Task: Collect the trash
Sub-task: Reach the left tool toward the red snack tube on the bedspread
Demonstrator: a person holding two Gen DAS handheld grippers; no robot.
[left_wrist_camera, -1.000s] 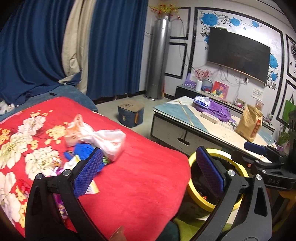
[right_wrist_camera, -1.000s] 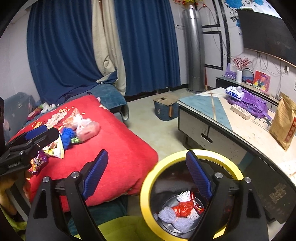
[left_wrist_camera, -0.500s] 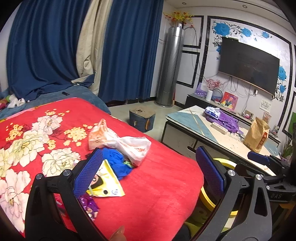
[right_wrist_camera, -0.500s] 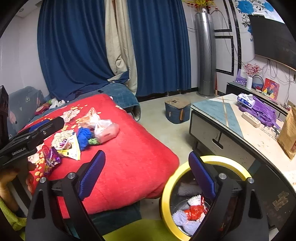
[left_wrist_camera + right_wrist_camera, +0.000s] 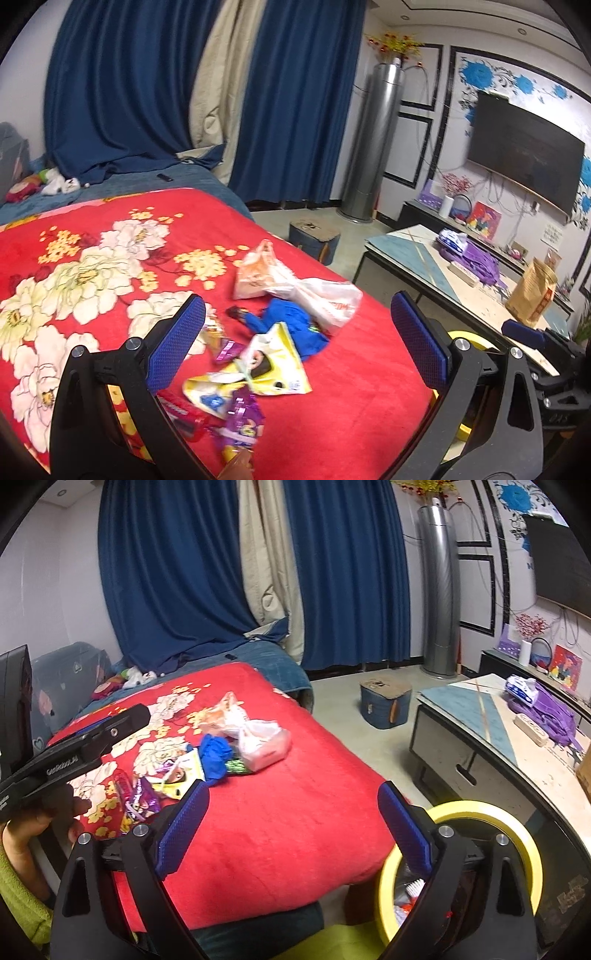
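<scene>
Trash lies on the red flowered blanket (image 5: 332,387): a white and orange plastic bag (image 5: 295,284), a blue crumpled piece (image 5: 291,328), a yellow snack packet (image 5: 258,373) and a purple wrapper (image 5: 242,417). My left gripper (image 5: 299,350) is open and empty just above the packets. My right gripper (image 5: 295,827) is open and empty over the blanket's front edge, beside the yellow-rimmed bin (image 5: 517,838), which holds white and red scraps. The same trash pile shows in the right wrist view (image 5: 221,753). The left gripper's body (image 5: 74,753) shows at the left there.
A low table (image 5: 461,291) with a purple cloth, a brown paper bag (image 5: 532,295) and a power strip stands to the right. A small blue stool (image 5: 386,701) sits on the floor. Blue curtains (image 5: 129,92) and a silver column unit (image 5: 373,144) stand behind.
Both grippers have swung left, away from the bin and toward the bed. The trash pile now sits between my left fingers. The bin has slid to the right edge of both views.
</scene>
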